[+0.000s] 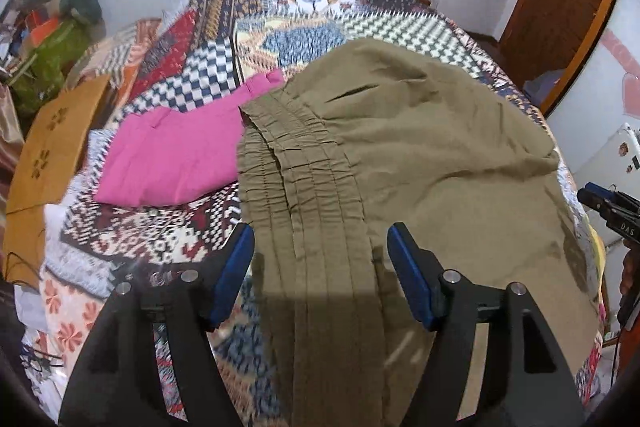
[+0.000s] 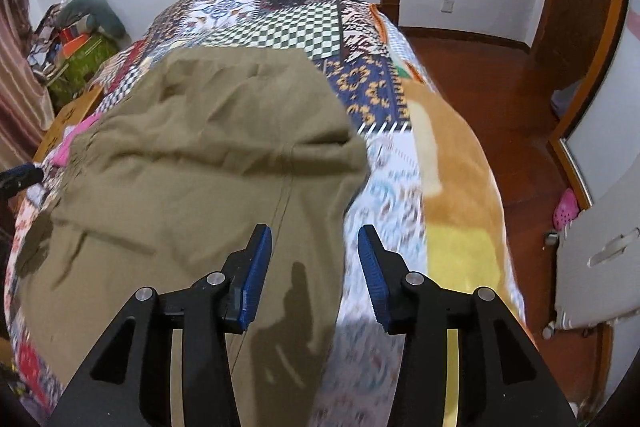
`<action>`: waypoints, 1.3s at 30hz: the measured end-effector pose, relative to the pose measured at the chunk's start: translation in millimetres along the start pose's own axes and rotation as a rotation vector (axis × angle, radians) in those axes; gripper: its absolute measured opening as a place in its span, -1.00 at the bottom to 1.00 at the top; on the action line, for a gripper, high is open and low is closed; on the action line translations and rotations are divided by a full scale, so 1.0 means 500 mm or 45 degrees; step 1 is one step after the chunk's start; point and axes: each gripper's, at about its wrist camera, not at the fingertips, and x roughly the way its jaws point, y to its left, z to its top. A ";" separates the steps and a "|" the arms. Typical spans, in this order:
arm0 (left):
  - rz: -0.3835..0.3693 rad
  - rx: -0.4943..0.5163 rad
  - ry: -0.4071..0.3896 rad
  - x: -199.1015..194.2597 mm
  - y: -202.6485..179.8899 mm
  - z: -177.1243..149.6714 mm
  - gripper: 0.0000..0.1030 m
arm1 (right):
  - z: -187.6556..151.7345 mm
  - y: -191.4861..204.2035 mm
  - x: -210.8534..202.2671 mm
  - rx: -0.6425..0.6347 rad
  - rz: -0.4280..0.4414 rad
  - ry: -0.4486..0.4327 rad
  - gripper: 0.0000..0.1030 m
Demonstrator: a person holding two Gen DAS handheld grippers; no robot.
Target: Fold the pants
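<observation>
Olive-brown pants [image 1: 420, 155] lie spread on the patchwork bed cover [image 1: 192, 75], with the gathered elastic waistband [image 1: 304, 179] toward me in the left wrist view. My left gripper [image 1: 320, 247] is open, its blue pads either side of the waistband, just above it. In the right wrist view the pants [image 2: 192, 167] fill the left half, folded edge at the right. My right gripper [image 2: 314, 251] is open and empty over the pants' right edge. The right gripper also shows at the left view's right edge [image 1: 608, 207].
Folded pink pants [image 1: 180, 151] lie on the bed left of the olive pants. A tan board [image 1: 52, 143] and a pile of clothes [image 1: 60, 39] sit at the left. Wooden floor [image 2: 500, 79], a door and a white cabinet [image 2: 600, 251] are to the right of the bed.
</observation>
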 end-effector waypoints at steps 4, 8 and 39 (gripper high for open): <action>-0.030 -0.034 0.065 0.055 0.013 0.019 0.33 | 0.033 -0.015 0.051 0.024 -0.003 0.018 -0.20; -0.036 -0.030 0.103 0.096 0.015 0.027 0.34 | 0.041 -0.023 0.097 0.038 0.002 0.059 -0.20; -0.029 0.032 0.045 0.104 0.019 0.083 0.13 | 0.070 -0.022 0.067 -0.019 0.052 -0.012 -0.29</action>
